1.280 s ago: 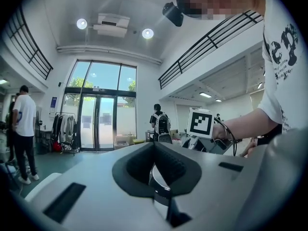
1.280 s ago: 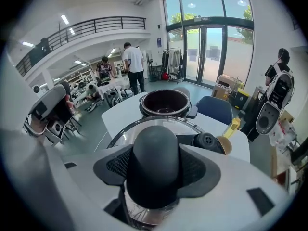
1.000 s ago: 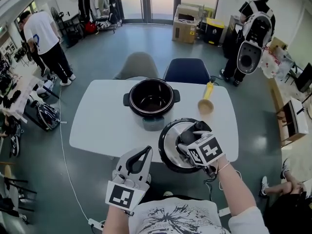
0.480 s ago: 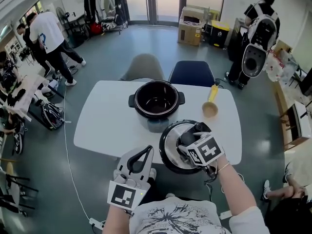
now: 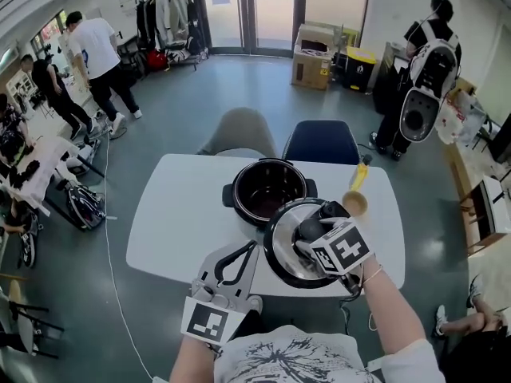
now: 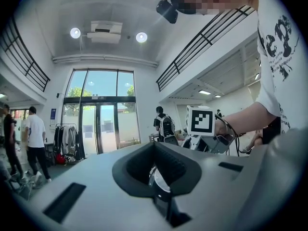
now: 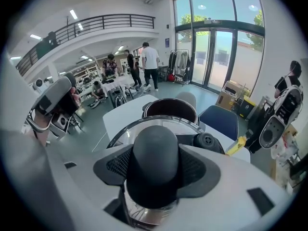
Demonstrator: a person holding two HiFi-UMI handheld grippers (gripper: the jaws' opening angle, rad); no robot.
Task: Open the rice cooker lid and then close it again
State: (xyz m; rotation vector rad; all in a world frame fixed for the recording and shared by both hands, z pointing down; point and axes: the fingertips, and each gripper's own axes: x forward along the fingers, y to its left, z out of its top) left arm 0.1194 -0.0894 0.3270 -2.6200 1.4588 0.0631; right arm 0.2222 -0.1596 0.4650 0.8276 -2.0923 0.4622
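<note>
The open black rice cooker pot point(image 5: 266, 188) stands at the middle of the white table point(image 5: 180, 218); it also shows ahead in the right gripper view point(image 7: 171, 108). Its round steel lid point(image 5: 282, 246) with a black rim hangs over the pot's near right edge. My right gripper point(image 5: 313, 231) is shut on the lid's black knob point(image 7: 155, 150), the jaws pressing both sides. My left gripper point(image 5: 237, 262) hovers over the table's near edge, left of the lid, jaws together and empty. The right gripper's marker cube point(image 6: 199, 120) appears in the left gripper view.
A yellow-handled tool point(image 5: 356, 191) lies on the table right of the pot. A grey chair point(image 5: 243, 131) and a blue chair point(image 5: 321, 142) stand behind the table. People point(image 5: 100, 54) and cardboard boxes point(image 5: 313, 48) are farther off on the floor.
The lid in my right gripper has moved away from the table's near edge toward the pot and now overlaps its rim. My left gripper has moved forward alongside it.
</note>
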